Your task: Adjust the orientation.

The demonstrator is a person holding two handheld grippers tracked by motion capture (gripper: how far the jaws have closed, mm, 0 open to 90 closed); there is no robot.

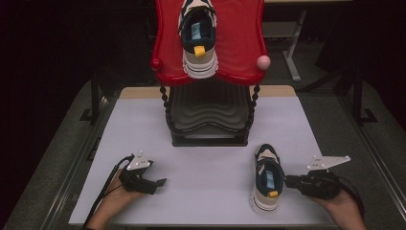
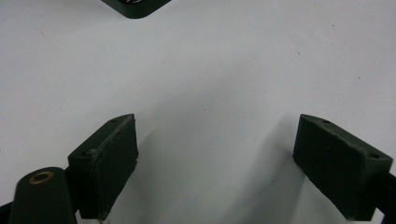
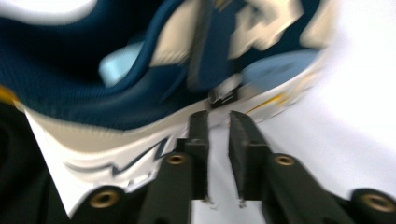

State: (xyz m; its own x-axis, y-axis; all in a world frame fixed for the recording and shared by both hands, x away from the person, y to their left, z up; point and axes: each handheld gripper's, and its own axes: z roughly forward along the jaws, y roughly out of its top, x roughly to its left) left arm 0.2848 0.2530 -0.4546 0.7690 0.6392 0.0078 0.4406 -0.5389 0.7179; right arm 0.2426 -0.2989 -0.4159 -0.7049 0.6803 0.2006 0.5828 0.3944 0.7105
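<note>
Navy-and-cream shoe (image 1: 267, 178) sits near the table's (image 1: 210, 143) front-right corner, toe pointing away from the person. High view takes in the whole setup: a red rack (image 1: 239, 38) at the far edge w/ a second shoe (image 1: 198, 38) on its top shelf, left gripper (image 1: 155, 184) parked by the front-left corner, right gripper (image 1: 288, 181) at the near shoe's outer side. Right gripper view, blurred, goes close: fingers (image 3: 198, 140) a narrow slit apart, nothing between them, tips just short of the shoe's (image 3: 140, 84) pale sole. Left gripper (image 2: 217, 163) view shows its fingers (image 2: 109, 158) wide apart over bare tabletop, plus the rack's dark base corner (image 2: 135, 7).
</note>
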